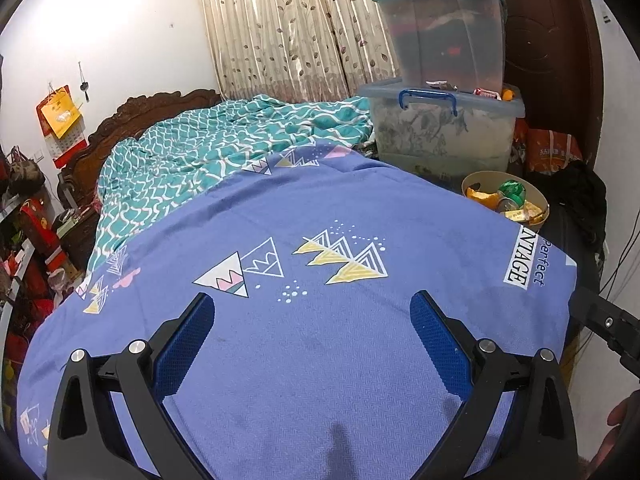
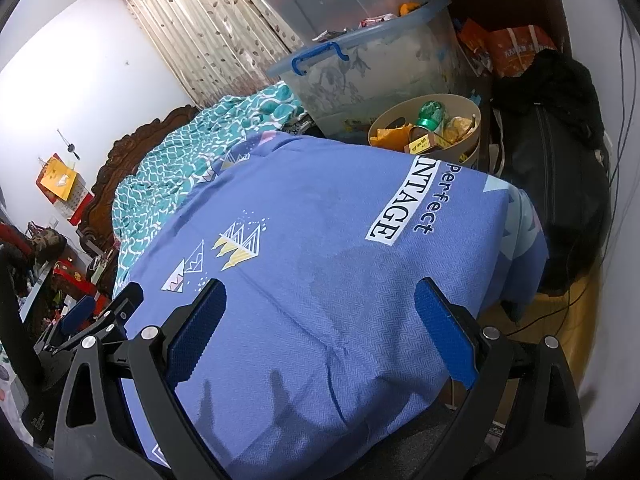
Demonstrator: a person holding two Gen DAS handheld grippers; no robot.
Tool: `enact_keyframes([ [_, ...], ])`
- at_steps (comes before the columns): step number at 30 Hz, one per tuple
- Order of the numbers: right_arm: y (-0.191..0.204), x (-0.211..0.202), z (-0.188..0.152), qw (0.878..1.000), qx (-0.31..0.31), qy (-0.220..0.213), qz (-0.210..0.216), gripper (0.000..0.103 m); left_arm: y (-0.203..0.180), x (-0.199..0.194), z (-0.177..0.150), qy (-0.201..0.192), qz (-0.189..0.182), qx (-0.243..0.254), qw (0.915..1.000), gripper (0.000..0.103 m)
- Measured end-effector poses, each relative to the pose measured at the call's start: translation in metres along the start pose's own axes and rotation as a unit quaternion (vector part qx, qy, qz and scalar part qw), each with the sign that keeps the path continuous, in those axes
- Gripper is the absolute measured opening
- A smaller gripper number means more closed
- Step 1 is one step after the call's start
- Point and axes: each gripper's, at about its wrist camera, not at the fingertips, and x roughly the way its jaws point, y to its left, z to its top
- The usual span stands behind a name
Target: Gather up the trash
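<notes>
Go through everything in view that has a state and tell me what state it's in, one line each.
left gripper: open, empty, above the sheet
right gripper: open, empty
trash bin: uncovered, holding wrappers and a green bottle
lower storage box: lid on, blue latch down
upper storage box: lid on, stacked on the lower box
blue sheet: spread flat, no trash on it
teal quilt: rumpled
curtains: drawn

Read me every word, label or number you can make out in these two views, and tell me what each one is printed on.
"Perfect": blue bedsheet, beside the boxed word.
"NTAGE": same sheet, white box; its start is cut off at the fold.
Orange bag by the wall: print too blurred to read.
Packets in the tan bin: labels too small.
Wall calendar: unreadable.
</notes>
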Motion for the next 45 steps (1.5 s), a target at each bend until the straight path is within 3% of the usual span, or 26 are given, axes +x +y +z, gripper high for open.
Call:
enact_keyframes([
  [45,0.004,0.000,-0.004,1.000,0.000,0.006,0.002,0.094,-0.010,-0.013,0.001,-0.007,0.017,0.012,0.9998,0.094],
])
